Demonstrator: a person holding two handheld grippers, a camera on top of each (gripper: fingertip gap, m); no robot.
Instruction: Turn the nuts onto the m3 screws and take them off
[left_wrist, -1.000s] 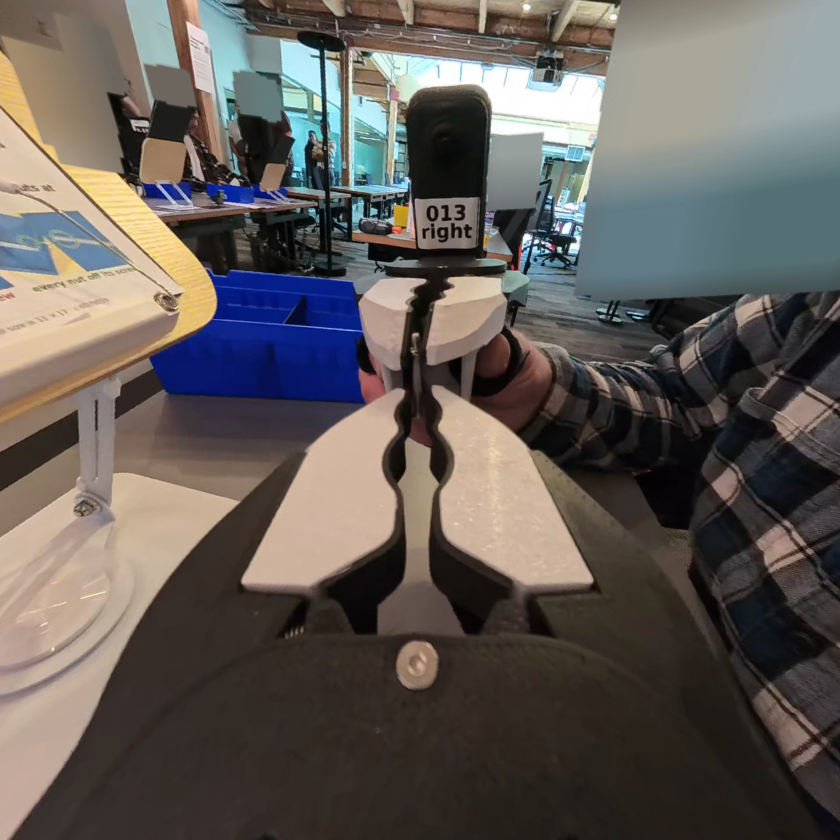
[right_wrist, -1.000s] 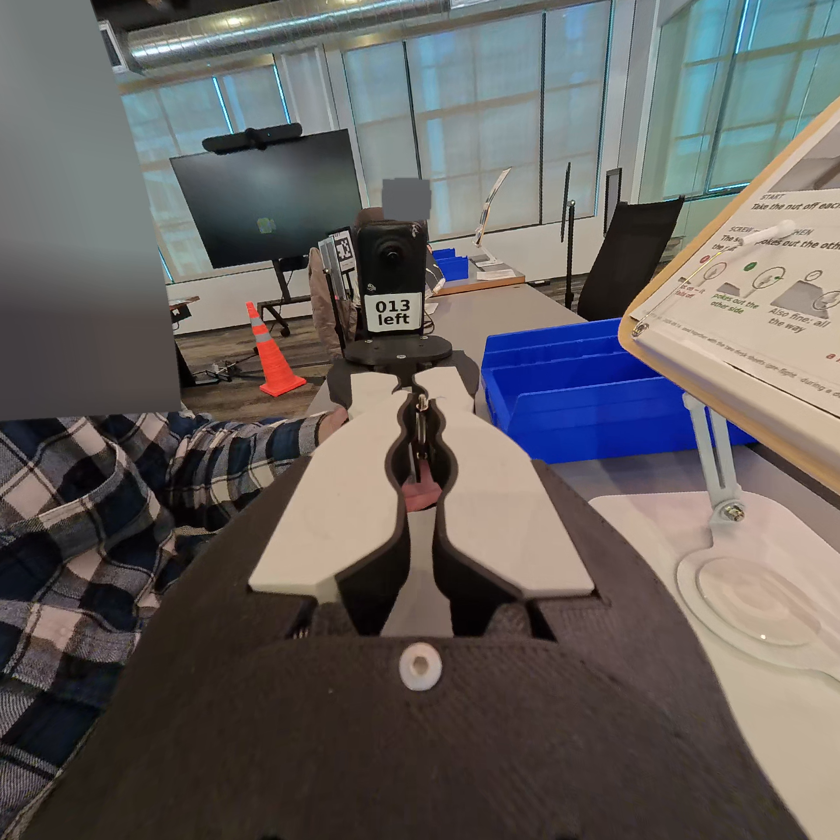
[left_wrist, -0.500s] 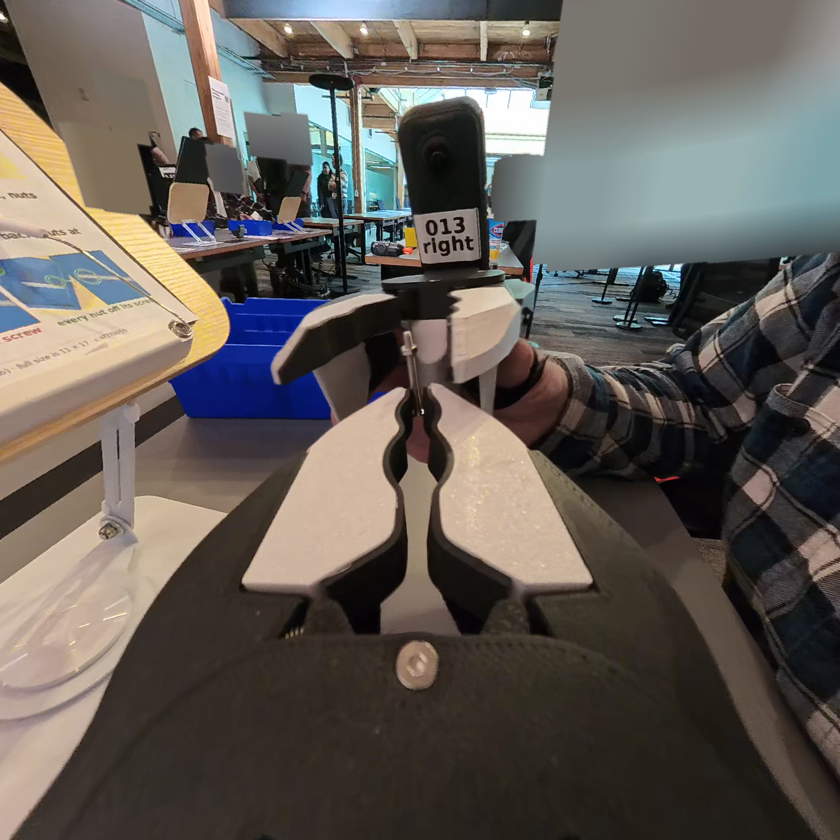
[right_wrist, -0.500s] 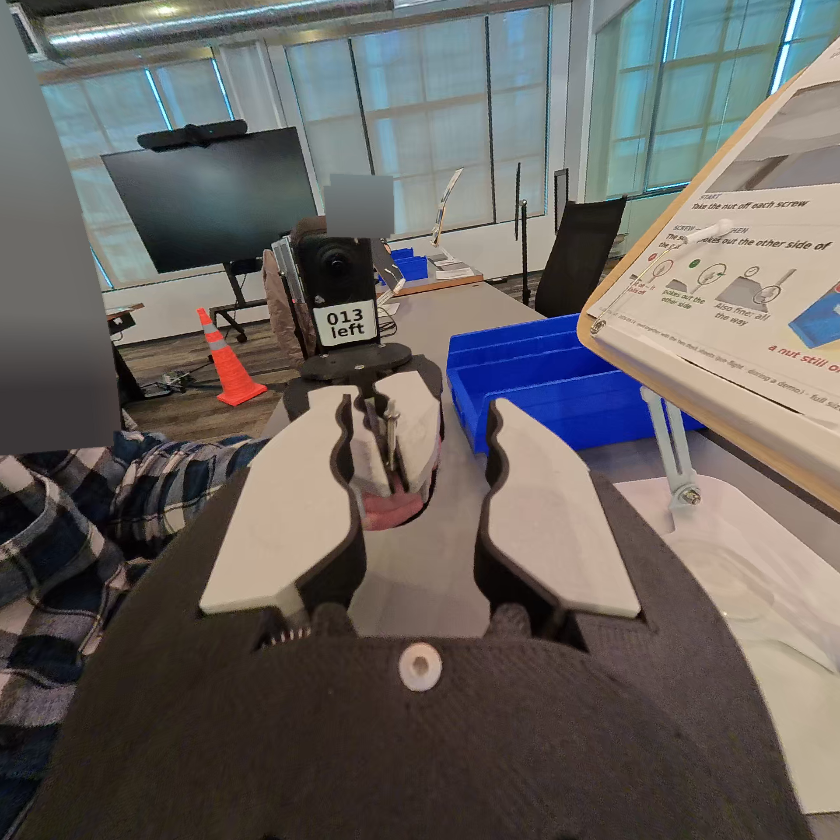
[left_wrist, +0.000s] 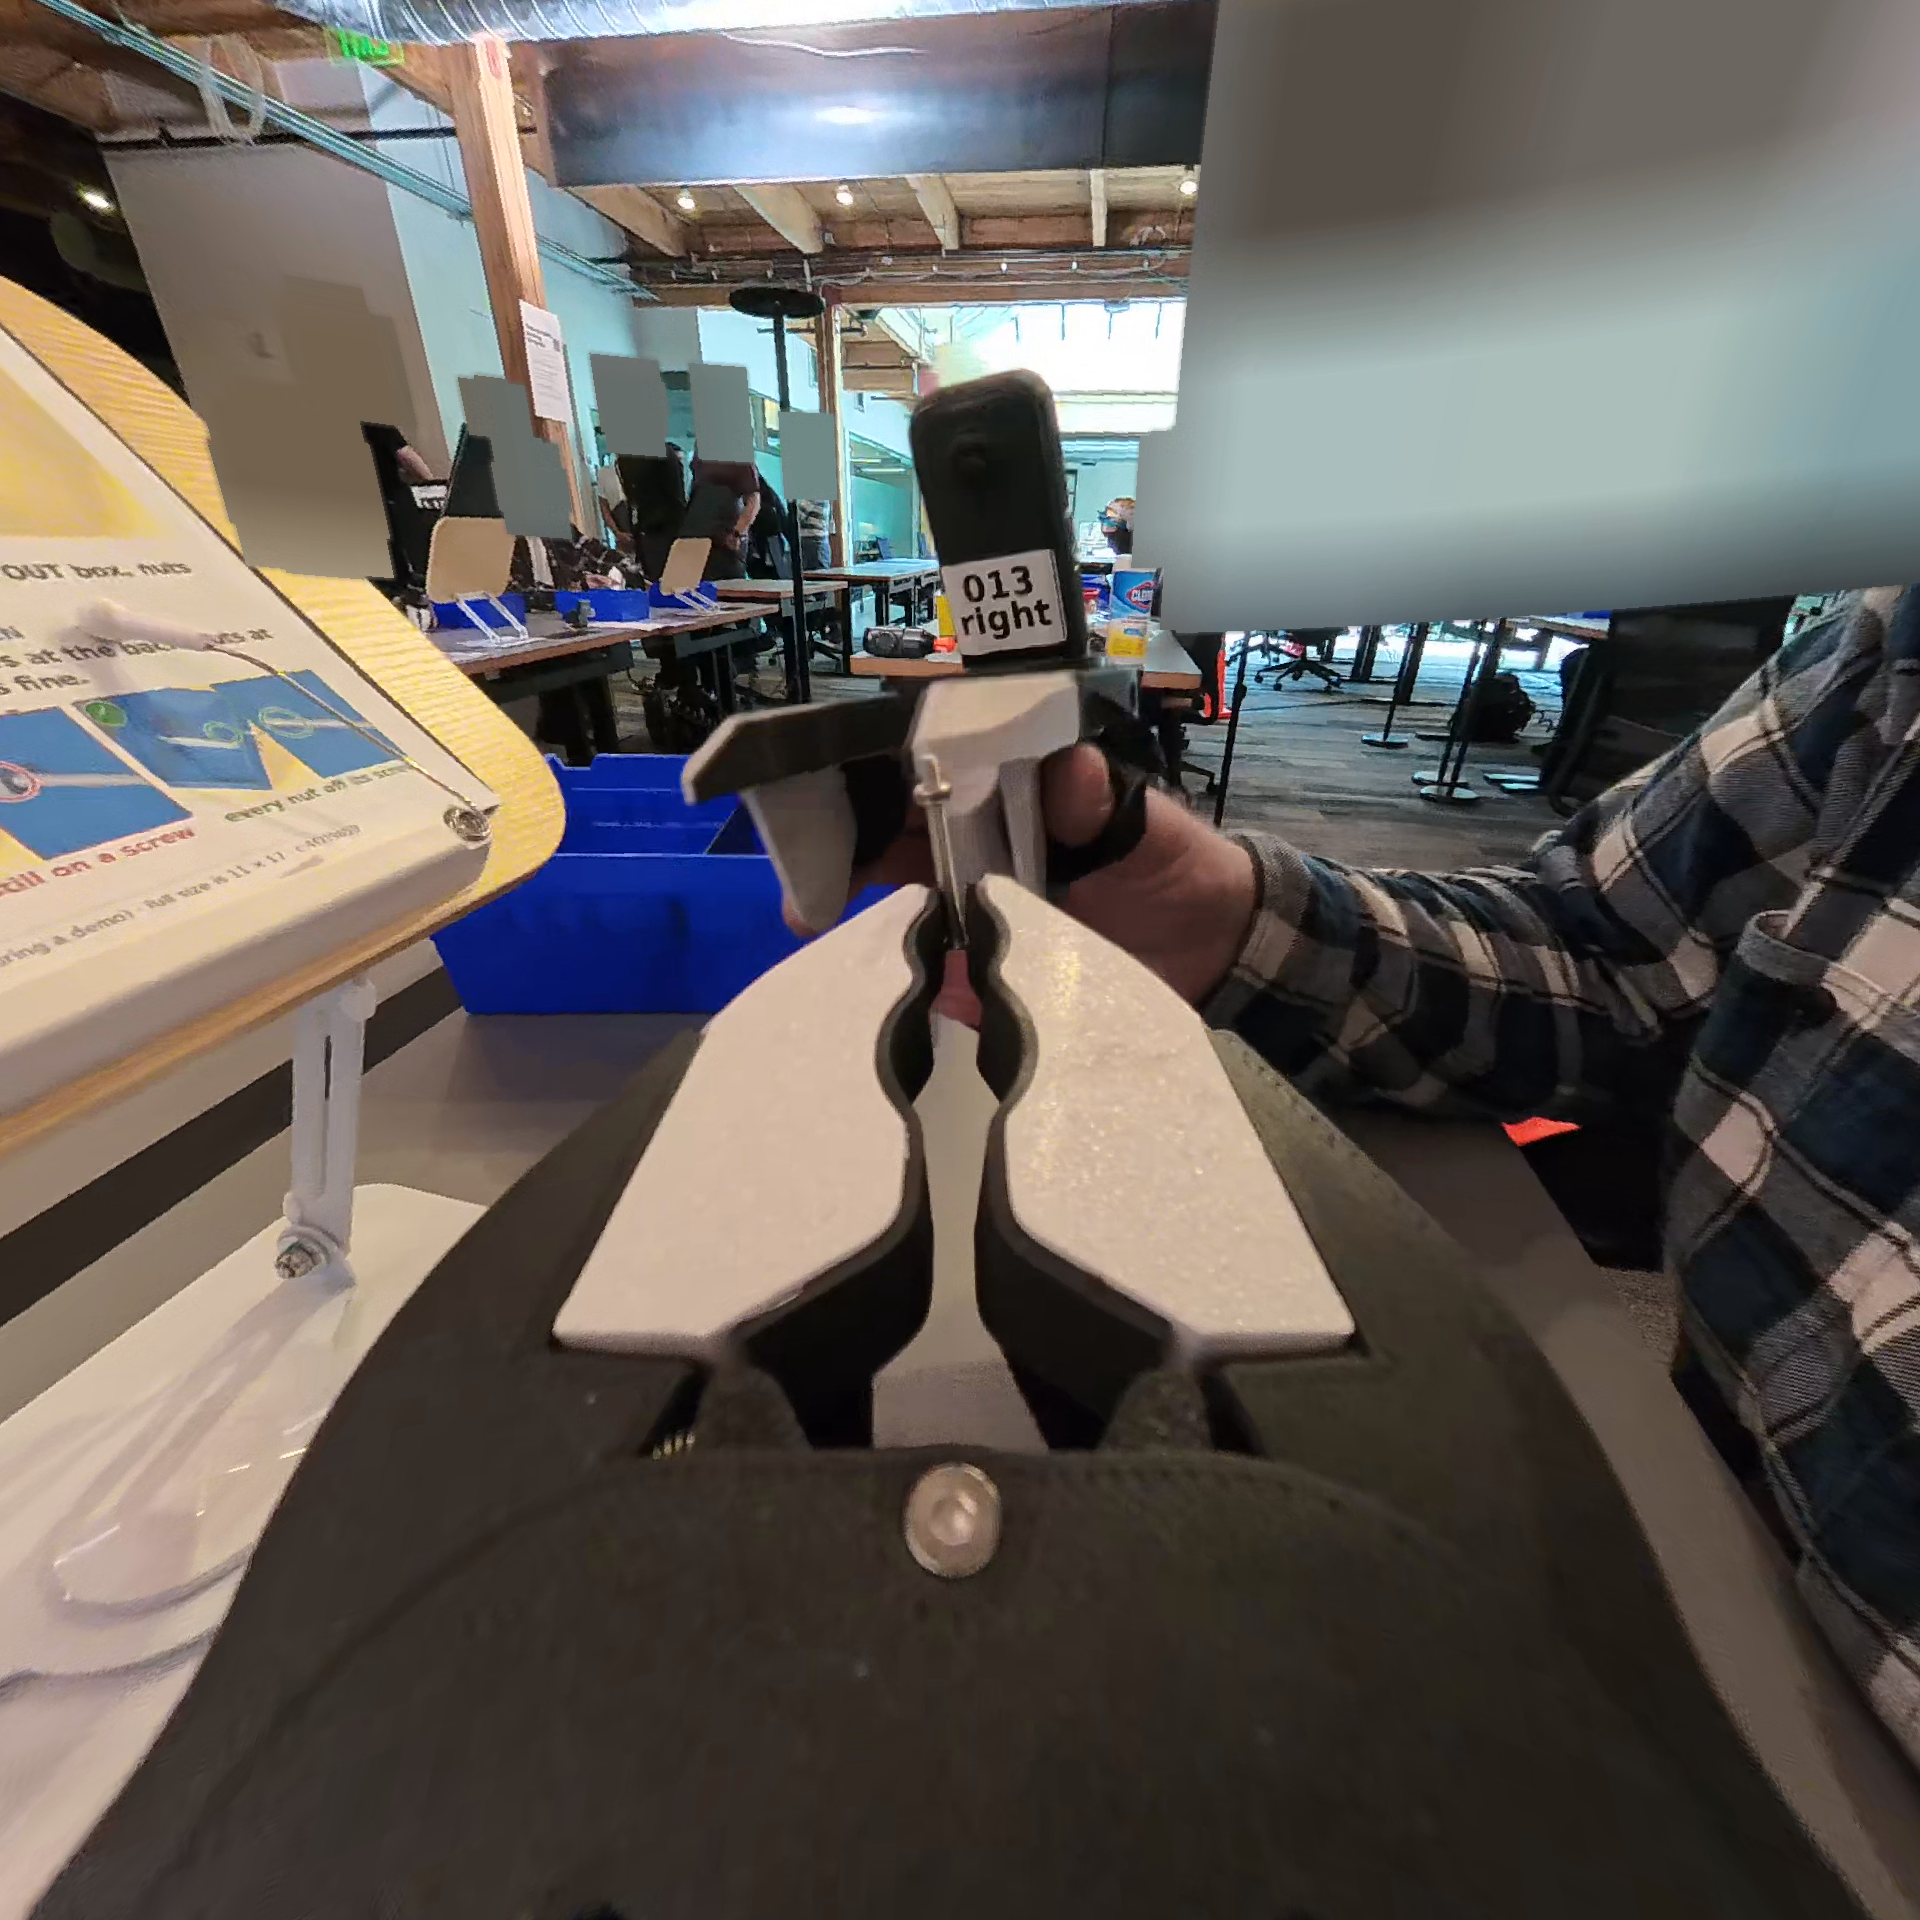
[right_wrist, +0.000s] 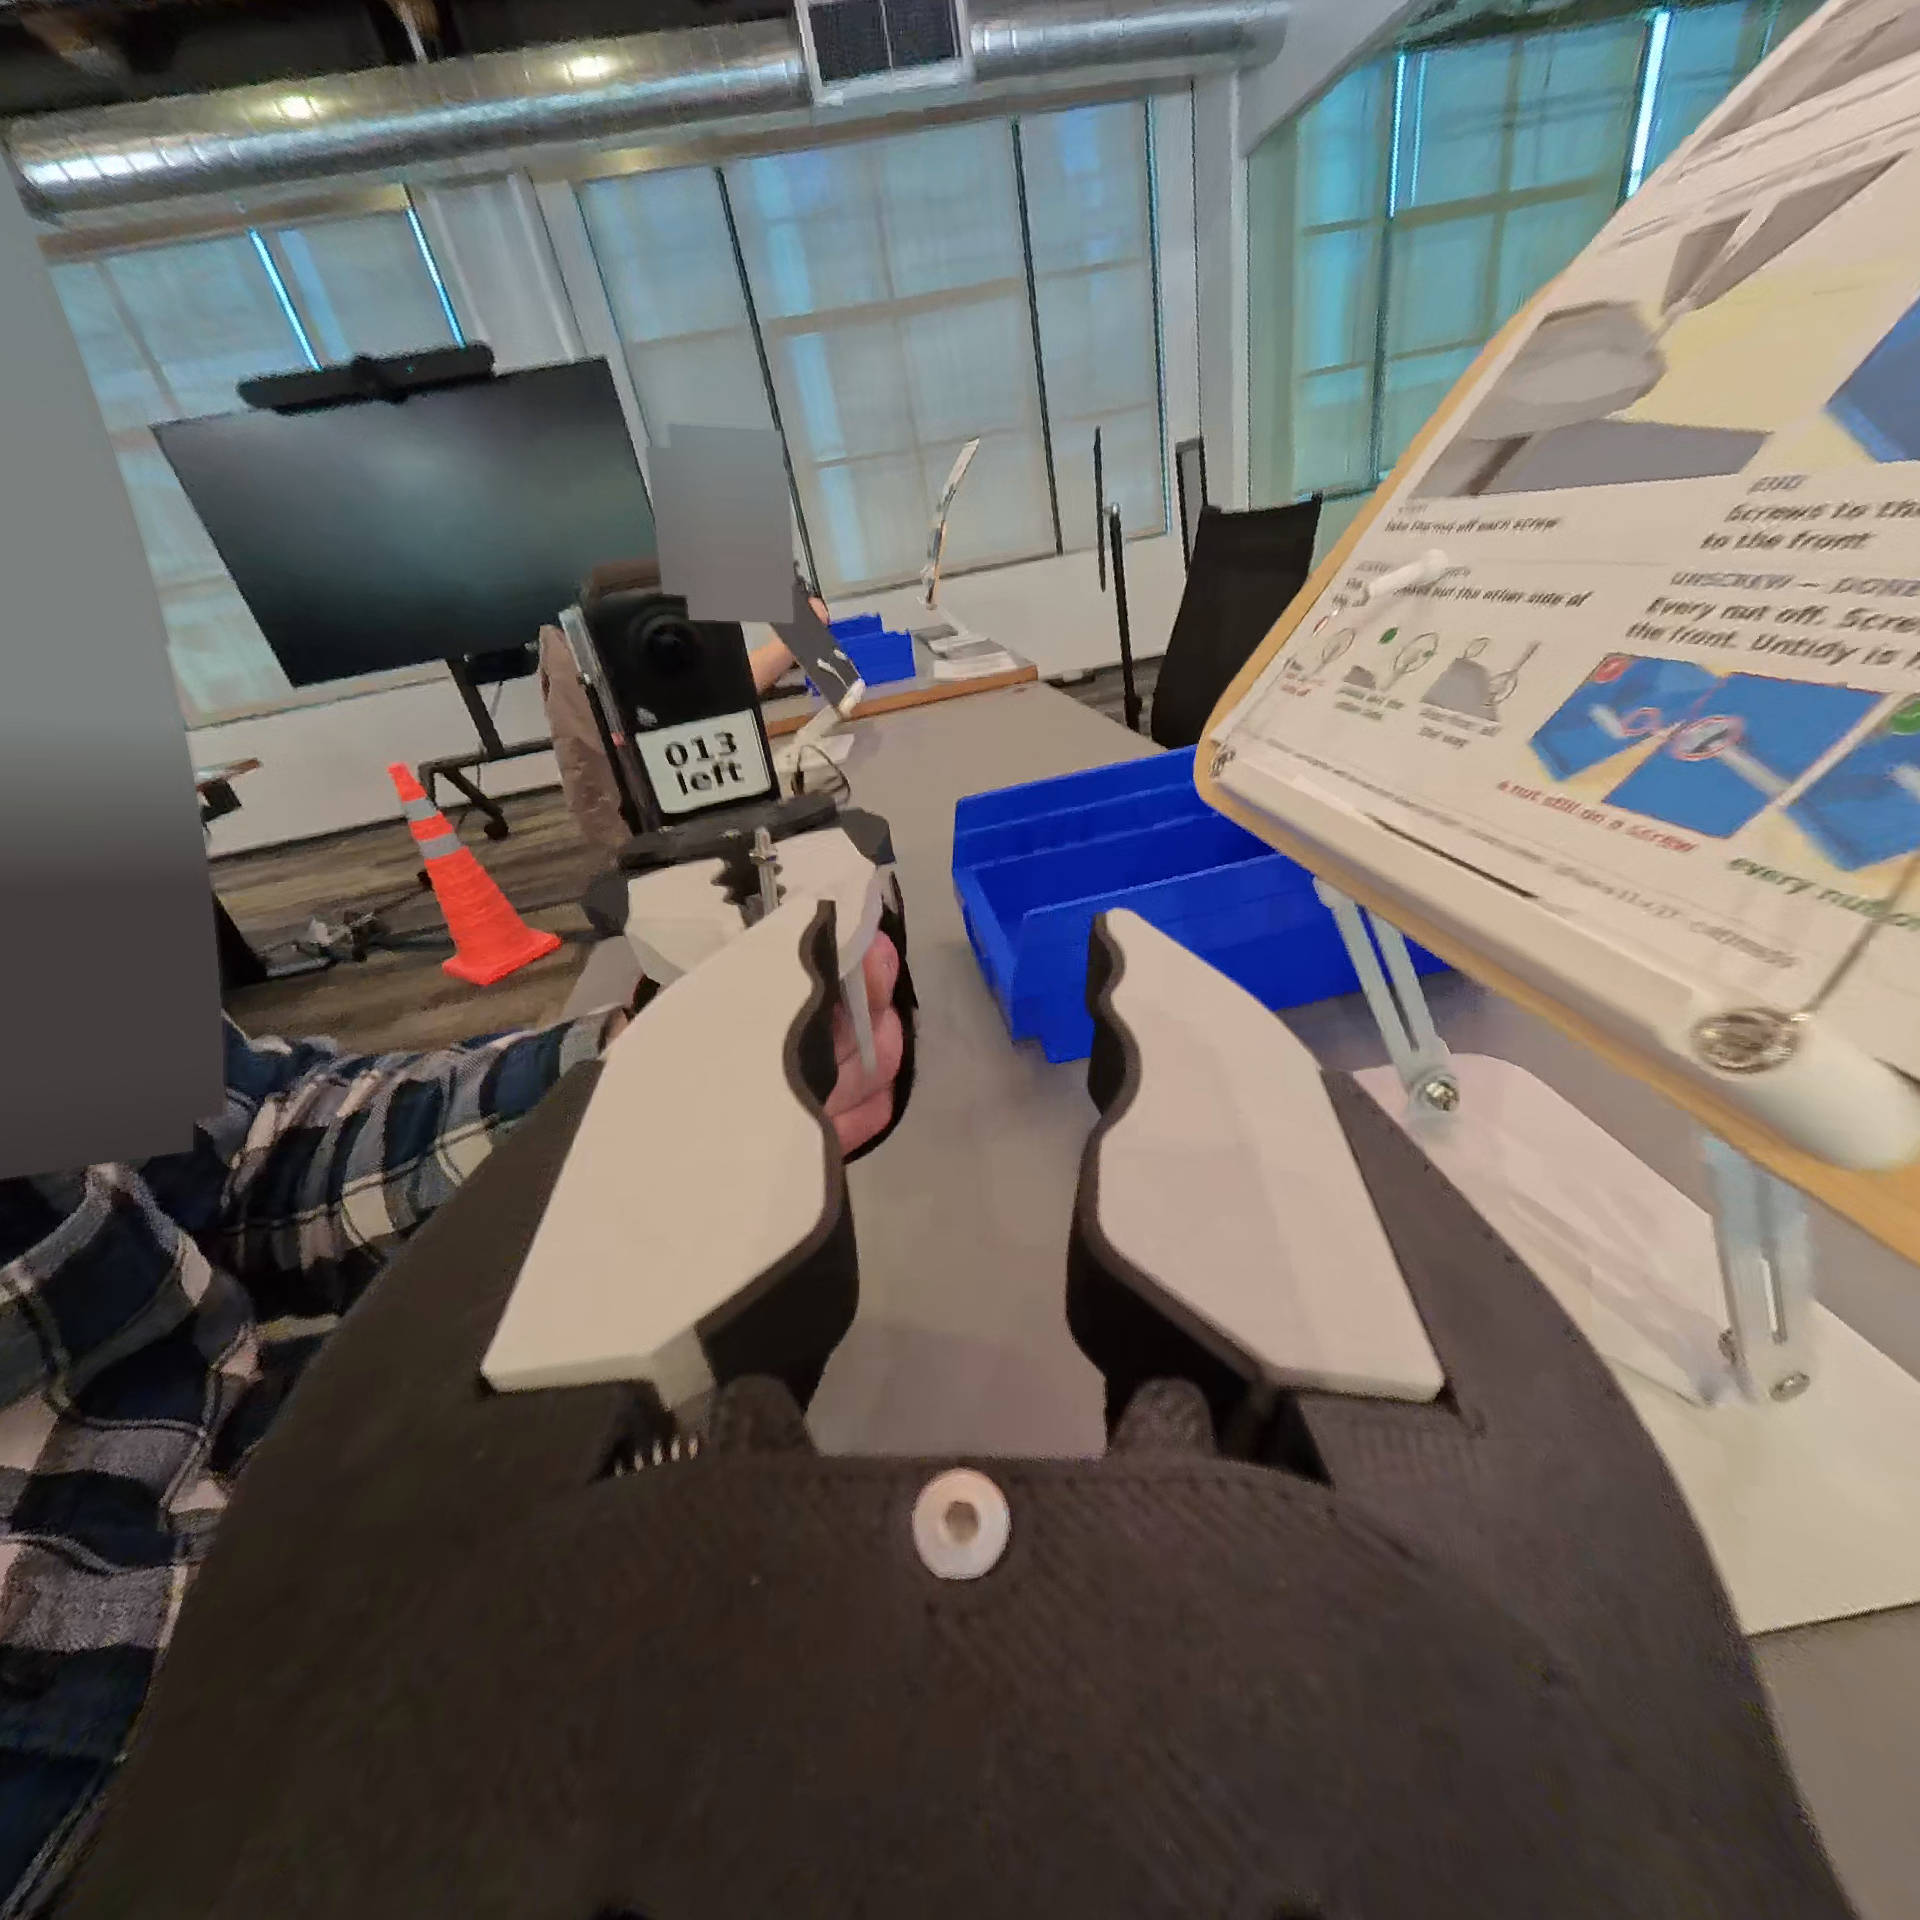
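Fingers first: the left gripper (left_wrist: 954, 914) has its white fingers (left_wrist: 1081, 1039) pinched tight on the lower end of a slim metal screw (left_wrist: 940, 842), which stands upright with a nut (left_wrist: 932, 792) near its top. And a change here! A second ago the right gripper (right_wrist: 961, 997) was clamped shut against that same screw; now its fingers (right_wrist: 727, 1039) stand wide with only air between them, so the left gripper alone carries the screw.

Largest to smallest around them: a grey table (right_wrist: 977, 1132) runs away toward big windows and a dark screen (right_wrist: 416, 509). A tilted wooden board with an instruction sheet (right_wrist: 1621, 665) stands on a white base at the table's right edge, a blue bin (right_wrist: 1132, 894) sits just behind it, and an orange cone (right_wrist: 468, 883) stands on the floor beyond.
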